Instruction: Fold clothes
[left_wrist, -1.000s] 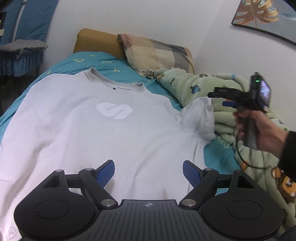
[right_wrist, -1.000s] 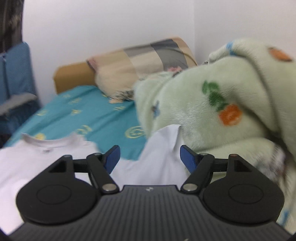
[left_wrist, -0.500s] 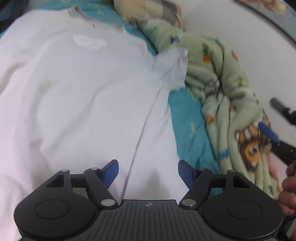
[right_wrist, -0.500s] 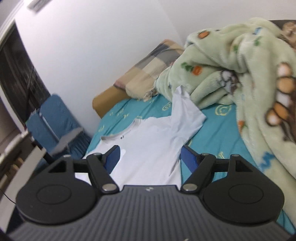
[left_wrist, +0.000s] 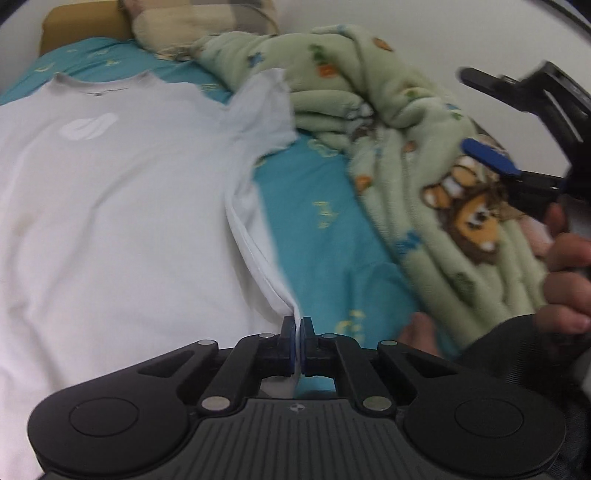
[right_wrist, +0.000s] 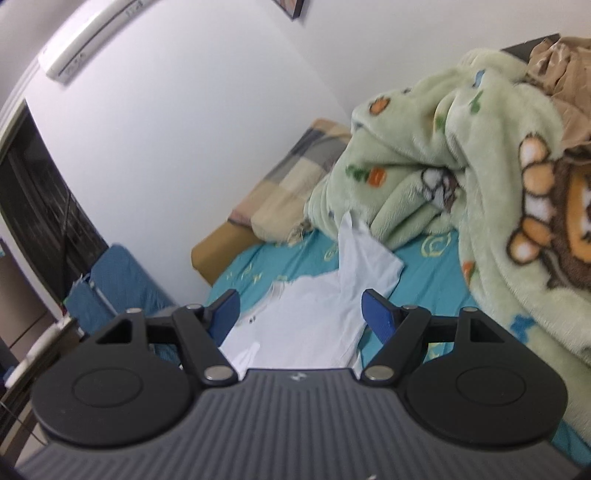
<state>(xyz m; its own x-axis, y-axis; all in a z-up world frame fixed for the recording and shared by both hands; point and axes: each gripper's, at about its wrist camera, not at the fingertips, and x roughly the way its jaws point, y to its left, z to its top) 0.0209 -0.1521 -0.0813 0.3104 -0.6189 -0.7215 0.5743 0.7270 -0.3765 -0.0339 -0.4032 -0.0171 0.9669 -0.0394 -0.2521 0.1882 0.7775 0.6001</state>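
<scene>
T-shirt (left_wrist: 122, 206) lies flat on the bed (left_wrist: 325, 236); left gripper (left_wrist: 297, 341) pinches its side hem, probably for folding, while right gripper (right_wrist: 300, 314) hovers open-fingered.

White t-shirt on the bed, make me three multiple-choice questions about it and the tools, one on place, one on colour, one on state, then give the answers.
1. Where does the sleeve of the white t-shirt on the wall side end?
A. against the green blanket
B. over the pillow
C. off the bed

2. What colour is the bed sheet?
A. red
B. teal
C. black

3. How does the left tool stand?
A. wide open
B. shut on nothing
C. shut on the shirt's edge

Answers:
1 A, the sleeve tip lies against the green blanket.
2 B, the bed sheet is teal with yellow marks.
3 C, the left tool pinches white cloth; the right tool is open.
</scene>
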